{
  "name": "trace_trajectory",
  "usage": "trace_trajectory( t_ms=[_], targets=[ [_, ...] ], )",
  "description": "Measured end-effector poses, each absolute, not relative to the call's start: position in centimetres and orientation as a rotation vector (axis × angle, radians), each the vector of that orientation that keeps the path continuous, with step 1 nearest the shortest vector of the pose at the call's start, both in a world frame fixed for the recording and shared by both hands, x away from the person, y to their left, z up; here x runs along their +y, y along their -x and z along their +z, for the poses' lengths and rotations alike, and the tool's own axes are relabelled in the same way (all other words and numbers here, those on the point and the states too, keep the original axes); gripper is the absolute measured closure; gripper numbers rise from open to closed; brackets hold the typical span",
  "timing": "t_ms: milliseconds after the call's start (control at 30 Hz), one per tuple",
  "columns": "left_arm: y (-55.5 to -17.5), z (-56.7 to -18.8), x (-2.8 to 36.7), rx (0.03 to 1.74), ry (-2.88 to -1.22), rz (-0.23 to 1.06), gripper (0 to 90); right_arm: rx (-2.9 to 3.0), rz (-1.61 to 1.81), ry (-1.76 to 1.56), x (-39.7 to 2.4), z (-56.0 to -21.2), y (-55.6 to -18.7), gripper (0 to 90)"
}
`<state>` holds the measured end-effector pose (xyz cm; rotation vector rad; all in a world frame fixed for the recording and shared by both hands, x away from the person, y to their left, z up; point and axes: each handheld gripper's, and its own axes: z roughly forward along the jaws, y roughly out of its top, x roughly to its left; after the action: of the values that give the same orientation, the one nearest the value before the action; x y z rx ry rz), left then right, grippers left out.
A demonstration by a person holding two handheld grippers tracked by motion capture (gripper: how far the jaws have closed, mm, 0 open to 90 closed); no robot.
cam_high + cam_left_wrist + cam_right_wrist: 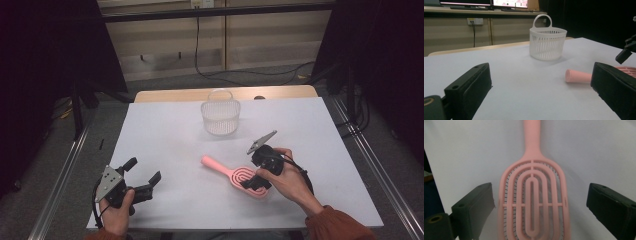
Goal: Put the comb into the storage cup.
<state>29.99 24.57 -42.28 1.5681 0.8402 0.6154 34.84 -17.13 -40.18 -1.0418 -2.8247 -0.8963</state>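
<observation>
A pink vented hairbrush (235,175) is laid flat on the white table (165,140), near the white slotted basket (220,116) but apart from it, on the person's side. Its handle is pointed toward the basket; its oval head, cut with concentric slots, is turned away from it. The basket is stood upright, its loop handle raised.

Matt pink plastic hairbrush (533,202); white plastic basket (547,43).

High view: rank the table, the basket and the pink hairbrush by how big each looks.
1. The table, by far the largest.
2. The pink hairbrush and the basket look alike in spread; the brush is longer, the basket wider, and the right tool covers part of the brush, so I won't rank them.
</observation>
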Motion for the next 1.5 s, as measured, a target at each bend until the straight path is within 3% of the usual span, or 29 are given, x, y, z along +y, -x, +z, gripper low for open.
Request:
trace_trajectory(
  t_ms=[967,1333,1500],
  targets=[
    [-30.0,-42.3,24.5,0.843,-1.574,0.613,3.2,-2.930,-0.618,0.925,-14.4,-41.6,-35.6,7.4],
    [-30.1,-42.3,24.6,0.841,-1.580,0.611,3.2,-2.945,-0.587,0.924,-13.8,-41.9,-35.5,12.2],
    [-30.1,-42.3,24.6,0.840,-1.573,0.609,3.2,-2.948,-0.577,0.929,-13.7,-42.1,-35.6,18.5]
  ],
)
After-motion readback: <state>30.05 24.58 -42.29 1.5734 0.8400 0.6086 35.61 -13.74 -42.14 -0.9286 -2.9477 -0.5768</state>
